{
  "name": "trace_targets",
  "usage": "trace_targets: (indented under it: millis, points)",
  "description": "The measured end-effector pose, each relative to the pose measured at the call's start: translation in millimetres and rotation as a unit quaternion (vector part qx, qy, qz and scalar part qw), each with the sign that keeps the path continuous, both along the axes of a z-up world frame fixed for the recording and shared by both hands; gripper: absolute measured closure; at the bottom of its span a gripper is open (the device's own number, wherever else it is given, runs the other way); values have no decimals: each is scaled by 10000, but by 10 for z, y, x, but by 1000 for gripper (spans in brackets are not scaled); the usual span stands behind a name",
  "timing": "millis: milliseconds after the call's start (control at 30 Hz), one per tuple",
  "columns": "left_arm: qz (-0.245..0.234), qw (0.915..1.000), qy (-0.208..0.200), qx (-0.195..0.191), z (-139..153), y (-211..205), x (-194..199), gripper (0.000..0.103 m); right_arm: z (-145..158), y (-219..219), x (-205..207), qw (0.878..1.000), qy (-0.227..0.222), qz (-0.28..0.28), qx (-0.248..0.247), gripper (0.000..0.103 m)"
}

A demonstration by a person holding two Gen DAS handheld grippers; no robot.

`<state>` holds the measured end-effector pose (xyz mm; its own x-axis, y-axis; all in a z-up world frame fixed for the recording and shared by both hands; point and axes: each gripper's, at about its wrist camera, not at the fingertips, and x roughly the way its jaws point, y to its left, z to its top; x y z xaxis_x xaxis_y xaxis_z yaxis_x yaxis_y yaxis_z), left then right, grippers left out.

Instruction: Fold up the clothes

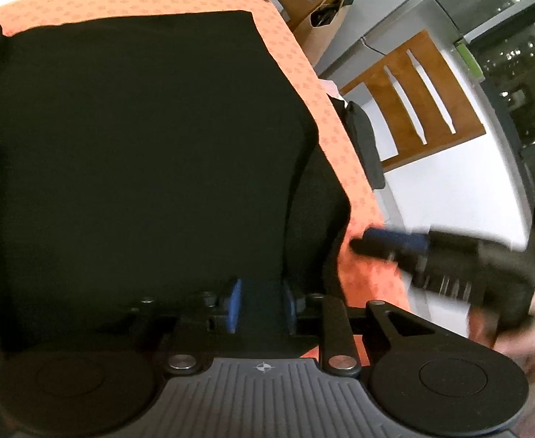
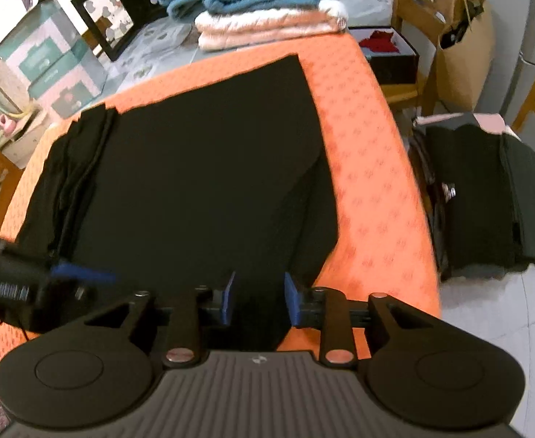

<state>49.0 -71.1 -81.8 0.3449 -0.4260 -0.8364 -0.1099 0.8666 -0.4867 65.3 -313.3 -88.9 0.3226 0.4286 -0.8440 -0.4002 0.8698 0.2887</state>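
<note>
Two grippers sit over your black garment [image 2: 201,168], spread flat on the orange cloth [image 2: 369,168]; your left gripper [image 1: 260,304] has its blue pads apart above dark fabric; your right gripper [image 2: 259,301] is parted too, at the garment's near edge, gripping nothing.
</note>
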Motion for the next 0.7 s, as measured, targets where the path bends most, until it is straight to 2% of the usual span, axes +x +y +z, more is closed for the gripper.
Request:
trace_targets:
  millis: [33, 100, 200, 267, 300, 333, 367, 400, 500, 600, 700]
  points:
    - [34, 10000, 24, -56, -14, -8, 15, 76, -16, 33, -73, 10000, -10, -43, -3, 56]
    - [105, 9998, 88, -146, -47, -30, 48, 73, -53, 120, -162, 9999, -29, -125, -34, 49]
    - [213, 9993, 200, -253, -102, -70, 100, 72, -110, 246, -293, 9996, -59, -236, -109, 49]
    - [237, 9990, 247, -302, -116, -104, 122, 68, -160, 305, -367, 9990, -94, -224, -365, 51]
    - [250, 9987, 272, -359, -127, -115, 126, 64, -185, 335, -404, 9985, -111, -218, -493, 63]
    - [263, 9983, 297, -416, -138, -125, 131, 62, -210, 365, -441, 9978, -128, -212, -622, 84]
    - [276, 9980, 324, -475, -150, -137, 136, 55, -236, 395, -477, 9969, -146, -206, -750, 95]
    - [301, 9973, 375, -553, -172, -153, 151, 48, -251, 408, -515, 9960, -167, -218, -845, 97]
    - [372, 9945, 539, -819, -242, -189, 195, 36, -152, 292, -624, 9962, -316, -400, -711, 98]
    - [349, 9893, 779, -1180, -345, -272, 246, 30, -17, 201, -722, 9973, -433, -393, -452, 98]
    - [294, 9847, 933, -1441, -440, -366, 266, 27, 80, 194, -793, 9978, -508, -239, -351, 99]
